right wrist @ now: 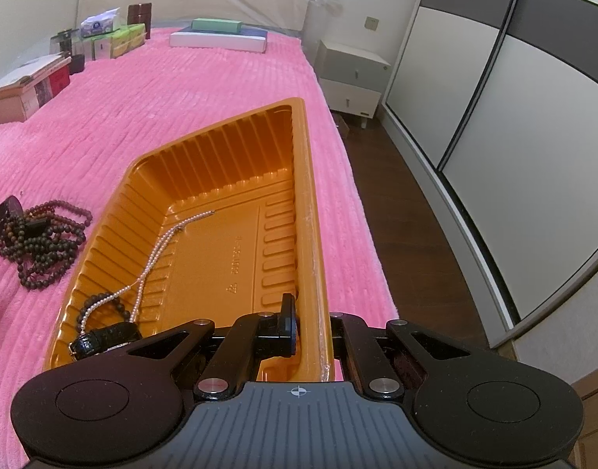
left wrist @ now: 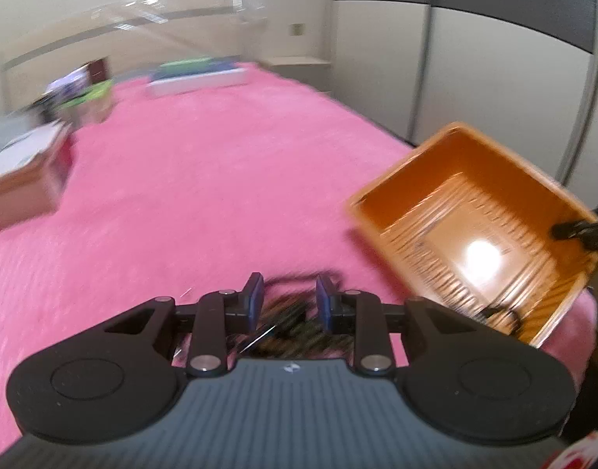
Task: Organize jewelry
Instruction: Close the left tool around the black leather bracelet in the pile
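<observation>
Right gripper (right wrist: 312, 324) pinches the orange tray's (right wrist: 220, 179) near wall, jaws closed on the rim; left gripper (left wrist: 289, 301) hangs partly open over the bead pile (left wrist: 289, 322), gripping nothing.
Roughly half sorted, I judge: a fine pearl chain (right wrist: 158, 250), a dark bead bracelet (right wrist: 99, 306) and a glossy black watch (right wrist: 103, 338) lie in the ribbed plastic tray, while tangled wooden beads wait on the plush pink bedspread (right wrist: 142, 109).

Bead pile (right wrist: 41, 246) left of tray (right wrist: 205, 156)
</observation>
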The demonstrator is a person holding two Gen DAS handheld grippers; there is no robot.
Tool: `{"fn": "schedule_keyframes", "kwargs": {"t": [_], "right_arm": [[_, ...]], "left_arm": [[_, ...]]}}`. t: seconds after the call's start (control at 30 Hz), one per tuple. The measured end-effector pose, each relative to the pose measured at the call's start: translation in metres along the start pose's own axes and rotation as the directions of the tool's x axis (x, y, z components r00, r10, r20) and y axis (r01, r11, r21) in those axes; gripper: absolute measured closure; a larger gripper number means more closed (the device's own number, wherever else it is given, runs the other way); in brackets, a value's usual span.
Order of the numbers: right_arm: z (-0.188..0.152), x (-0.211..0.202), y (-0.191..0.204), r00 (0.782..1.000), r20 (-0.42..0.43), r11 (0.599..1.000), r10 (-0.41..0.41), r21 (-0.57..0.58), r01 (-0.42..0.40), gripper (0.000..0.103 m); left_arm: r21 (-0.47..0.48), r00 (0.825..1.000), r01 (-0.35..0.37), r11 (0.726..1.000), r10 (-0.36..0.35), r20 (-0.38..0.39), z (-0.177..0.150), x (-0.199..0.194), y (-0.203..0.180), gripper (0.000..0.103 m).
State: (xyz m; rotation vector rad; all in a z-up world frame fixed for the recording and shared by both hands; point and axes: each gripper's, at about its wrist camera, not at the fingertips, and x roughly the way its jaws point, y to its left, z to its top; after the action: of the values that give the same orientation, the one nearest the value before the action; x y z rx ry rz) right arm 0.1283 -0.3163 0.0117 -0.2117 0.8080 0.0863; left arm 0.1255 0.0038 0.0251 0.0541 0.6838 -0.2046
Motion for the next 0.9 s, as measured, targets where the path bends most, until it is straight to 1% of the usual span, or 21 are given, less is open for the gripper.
{"fn": "schedule_keyframes", "kwargs": {"t": [0.13,0.27,0.37,0.5,0.6,0.63,0.7,0.8,0.9], "right_arm": [[0.0,0.001,0.0,1.0,-0.003,1.0,-0.001,0.002,0.001,0.099],[-0.002,0.001,0.0,1.0,-0.009,1.0,-0.002,0.005,0.002,0.099],[-0.002,0.001,0.001,1.0,-0.014,1.0,-0.006,0.005,0.006,0.099],[0.0,0.002,0.003,1.0,-0.016,1.0,-0.007,0.001,0.007,0.099],[0.001,0.002,0.004,1.0,-0.015,1.0,-0.008,-0.003,0.008,0.099],[0.001,0.002,0.004,1.0,-0.015,1.0,-0.009,-0.004,0.009,0.099],[0.0,0.002,0.004,1.0,-0.016,1.0,-0.01,-0.007,0.01,0.099],[0.001,0.002,0.004,1.0,-0.019,1.0,-0.011,-0.008,0.011,0.099],[0.001,0.003,0.004,1.0,-0.022,1.0,-0.014,-0.009,0.013,0.099]], "left_arm": [[-0.054,0.998,-0.062,0.997,0.06,-0.031,-0.026,-0.006,0.026,0.077],[-0.051,0.992,-0.112,0.992,0.109,-0.057,-0.047,-0.005,0.035,0.077],[-0.04,0.99,-0.123,0.992,0.12,-0.069,-0.057,-0.003,0.037,0.077],[-0.008,0.99,-0.129,0.992,0.128,-0.065,-0.064,0.007,0.04,0.077],[0.068,0.99,-0.125,0.99,0.129,-0.055,-0.065,0.019,0.037,0.077],[0.109,0.991,-0.122,0.987,0.127,-0.045,-0.064,0.023,0.036,0.077],[0.207,0.99,-0.124,0.97,0.136,-0.044,-0.062,0.032,0.031,0.077],[0.336,0.991,-0.098,0.937,0.123,-0.051,-0.06,0.046,0.025,0.077],[0.462,0.989,-0.083,0.883,0.129,-0.069,-0.062,0.06,0.017,0.077]]}}
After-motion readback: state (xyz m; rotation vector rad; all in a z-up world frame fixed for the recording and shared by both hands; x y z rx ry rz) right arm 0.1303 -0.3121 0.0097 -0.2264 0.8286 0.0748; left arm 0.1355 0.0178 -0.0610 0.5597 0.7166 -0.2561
